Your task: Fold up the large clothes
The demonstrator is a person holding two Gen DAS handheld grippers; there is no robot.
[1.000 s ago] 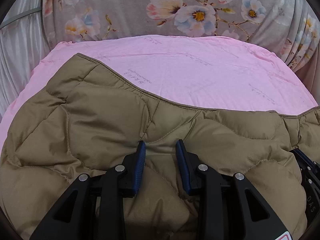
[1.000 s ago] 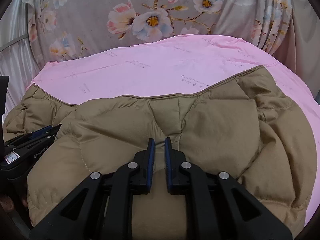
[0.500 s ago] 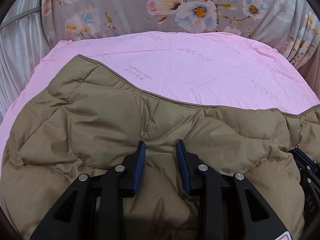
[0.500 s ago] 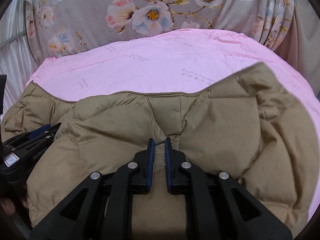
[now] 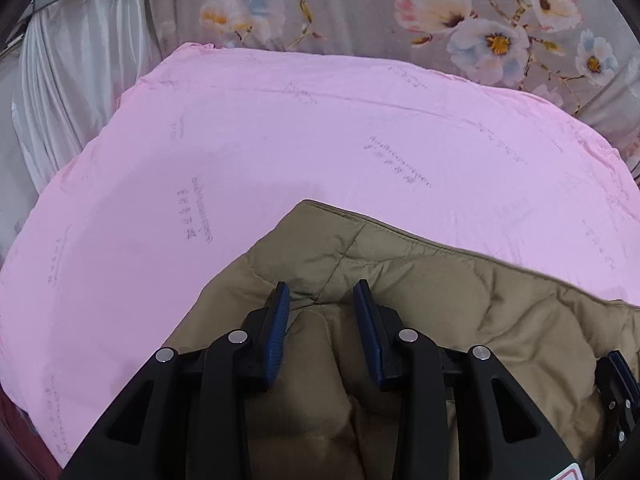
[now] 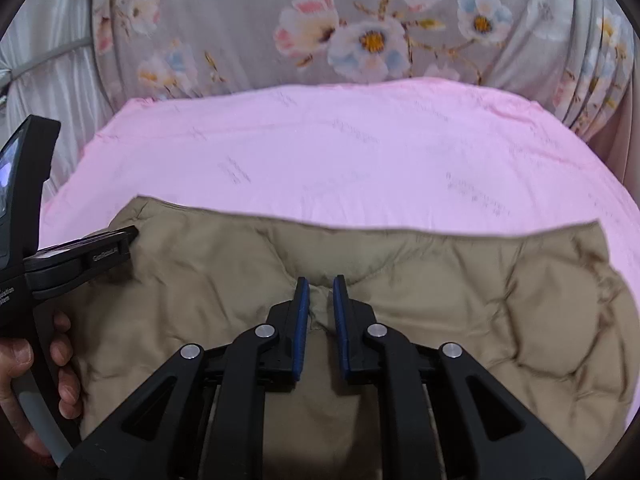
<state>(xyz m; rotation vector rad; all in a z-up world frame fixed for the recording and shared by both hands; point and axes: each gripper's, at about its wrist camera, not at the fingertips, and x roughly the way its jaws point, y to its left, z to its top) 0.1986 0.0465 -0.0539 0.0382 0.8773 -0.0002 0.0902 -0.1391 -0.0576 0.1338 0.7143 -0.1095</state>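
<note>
Jacket (image 6: 460,300) lies on pink sheet (image 6: 360,152) before floral curtain (image 6: 240,20).

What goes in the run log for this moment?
object: tan quilted jacket on pink sheet | left tool: clamped on jacket fold | right tool: clamped on jacket fold | stage: fold underway

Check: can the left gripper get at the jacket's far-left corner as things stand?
Probably yes, but not freely. The left gripper is clamped on a bunched fold of the tan quilted jacket, so it must let go first. The corner lies just ahead on the pink sheet, nothing between. The right gripper pinches its own fold.
</note>
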